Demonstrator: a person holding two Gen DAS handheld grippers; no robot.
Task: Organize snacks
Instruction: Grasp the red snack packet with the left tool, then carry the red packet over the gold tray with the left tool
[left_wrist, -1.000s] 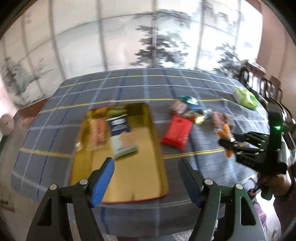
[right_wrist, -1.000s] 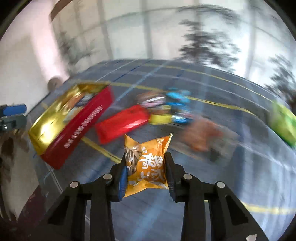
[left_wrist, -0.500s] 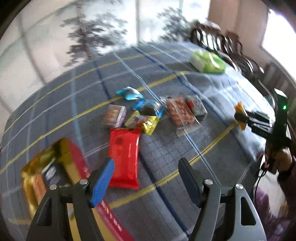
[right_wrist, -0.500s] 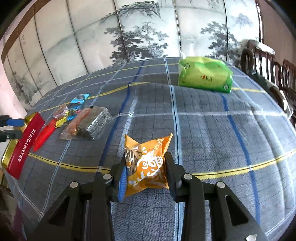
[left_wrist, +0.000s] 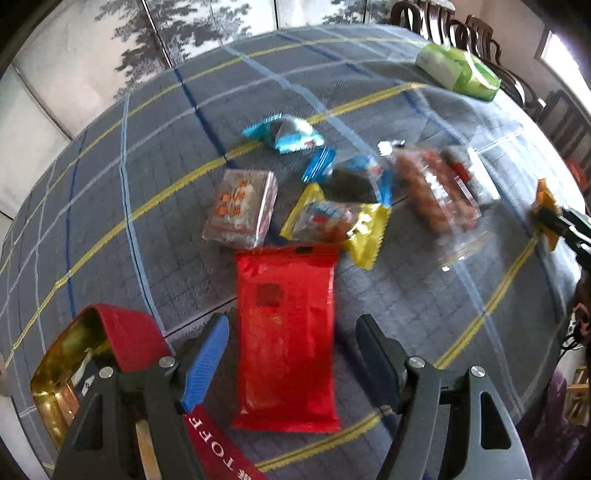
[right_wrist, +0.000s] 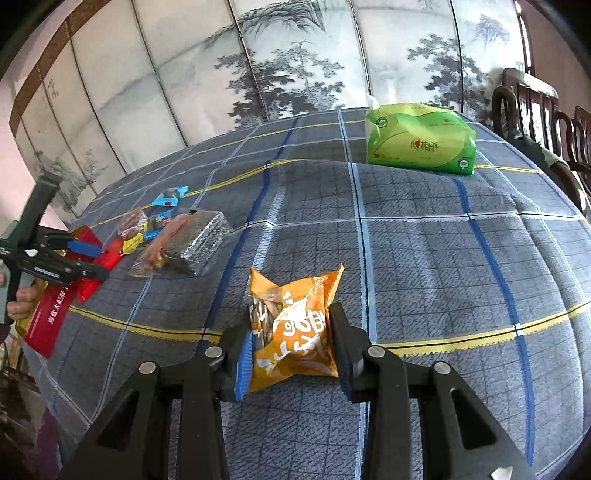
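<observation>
Left wrist view: the left hand-held gripper (left_wrist: 291, 354) is hanging released over the red snack packet (left_wrist: 286, 332) lying on the bench (left_wrist: 166, 184), right of the toffee tin (left_wrist: 74, 354). Straddling the packet's narrow width would likely work best. The right hand-held gripper (right_wrist: 291, 339) is grasping an orange seed packet (right_wrist: 293, 325).

A matt woven plaid tablecloth (right_wrist: 424, 240) carries glossy plastic wrappers: a shiny red packet (left_wrist: 286, 332), a crinkled orange foil-like pouch (right_wrist: 291, 325) and a green film-wrapped tissue pack (right_wrist: 419, 138); the tin (left_wrist: 55, 384) gleams gold metal.
</observation>
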